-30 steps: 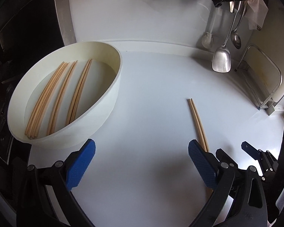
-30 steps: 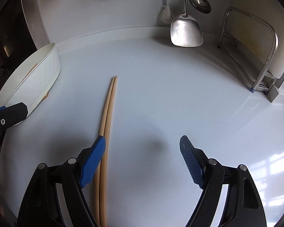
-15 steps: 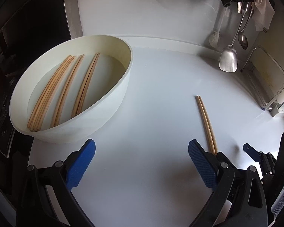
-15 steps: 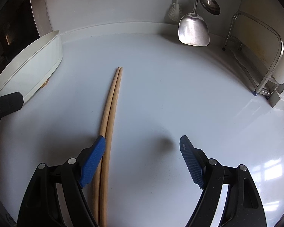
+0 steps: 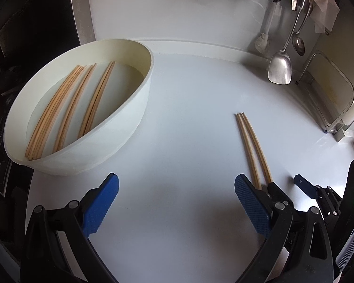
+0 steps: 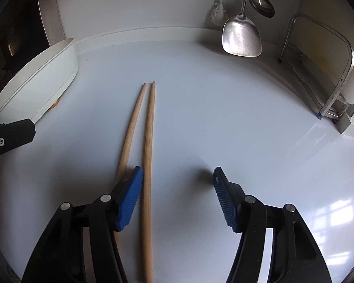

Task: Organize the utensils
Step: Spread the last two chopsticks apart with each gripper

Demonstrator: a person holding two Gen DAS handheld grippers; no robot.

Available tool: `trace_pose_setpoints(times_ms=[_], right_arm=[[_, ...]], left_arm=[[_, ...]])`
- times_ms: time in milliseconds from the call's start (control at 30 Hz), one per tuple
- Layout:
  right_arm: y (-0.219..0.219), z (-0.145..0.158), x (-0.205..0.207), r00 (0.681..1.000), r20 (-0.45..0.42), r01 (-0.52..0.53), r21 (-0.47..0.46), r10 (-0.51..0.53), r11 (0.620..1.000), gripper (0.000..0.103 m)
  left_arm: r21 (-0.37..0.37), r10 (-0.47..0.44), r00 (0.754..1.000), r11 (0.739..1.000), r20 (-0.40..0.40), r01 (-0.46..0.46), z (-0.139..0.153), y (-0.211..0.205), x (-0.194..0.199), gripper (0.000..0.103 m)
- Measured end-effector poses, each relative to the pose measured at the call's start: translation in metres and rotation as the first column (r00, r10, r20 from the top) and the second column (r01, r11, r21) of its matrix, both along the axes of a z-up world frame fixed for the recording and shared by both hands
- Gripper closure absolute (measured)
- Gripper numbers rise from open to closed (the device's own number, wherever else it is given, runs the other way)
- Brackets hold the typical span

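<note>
Blue-padded fingers of the right gripper (image 6: pixel 177 188) stand spread wide over the white counter (image 6: pixel 224 122), gripping nothing; its left pad (image 6: pixel 129 198) sits between the two loose chopsticks (image 6: pixel 149 146), one stick inside the jaws, the other outside at about 10 o'clock. The sticks lie flat, tips close together and pointing toward 12 o'clock. The left gripper (image 5: pixel 177 202) is likewise released and empty, above bare counter. At its 10 o'clock a white bowl (image 5: pixel 134 118) holds more chopsticks (image 5: pixel 66 108). Farther off, at 1 o'clock, a metal spatula (image 6: pixel 242 35) and ladle (image 6: pixel 262 3) hang on the wall.
</note>
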State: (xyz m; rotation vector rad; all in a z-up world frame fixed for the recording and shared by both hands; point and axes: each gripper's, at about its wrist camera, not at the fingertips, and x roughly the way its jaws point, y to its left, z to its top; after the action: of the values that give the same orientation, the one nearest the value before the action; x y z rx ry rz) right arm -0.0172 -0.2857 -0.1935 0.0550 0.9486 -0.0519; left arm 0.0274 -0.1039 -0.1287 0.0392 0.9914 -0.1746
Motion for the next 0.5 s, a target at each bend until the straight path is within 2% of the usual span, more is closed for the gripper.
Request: trace_pose_setpoints(times_ms=[133, 267, 333, 500], right_arm=[[-0.006, 0.002, -0.002, 1.0, 0.002, 0.003, 0.001, -0.003, 1.0, 0.061], [-0.018, 0.003, -0.004, 1.0, 0.004, 0.023, 0.005, -0.023, 1.0, 0.064], [-0.025, 0.003, -0.005, 0.999, 0.003, 0.033, 0.01, -0.033, 0.999, 0.071], [-0.044, 0.004, -0.012, 0.998, 0.003, 0.068, 0.02, -0.068, 0.997, 0.08]], left_arm=[[-0.012, -0.011, 1.0, 1.0, -0.016, 0.011, -0.004, -0.009, 0.0, 0.006], [-0.017, -0.026, 0.999, 1.0, -0.028, 0.026, -0.008, -0.02, 0.0, 0.006], [-0.016, -0.033, 0.999, 0.999, -0.03, 0.033, -0.01, -0.026, 0.0, 0.006], [-0.01, -0.051, 0.998, 0.999, -0.04, 0.051, -0.016, -0.041, 0.0, 0.006]])
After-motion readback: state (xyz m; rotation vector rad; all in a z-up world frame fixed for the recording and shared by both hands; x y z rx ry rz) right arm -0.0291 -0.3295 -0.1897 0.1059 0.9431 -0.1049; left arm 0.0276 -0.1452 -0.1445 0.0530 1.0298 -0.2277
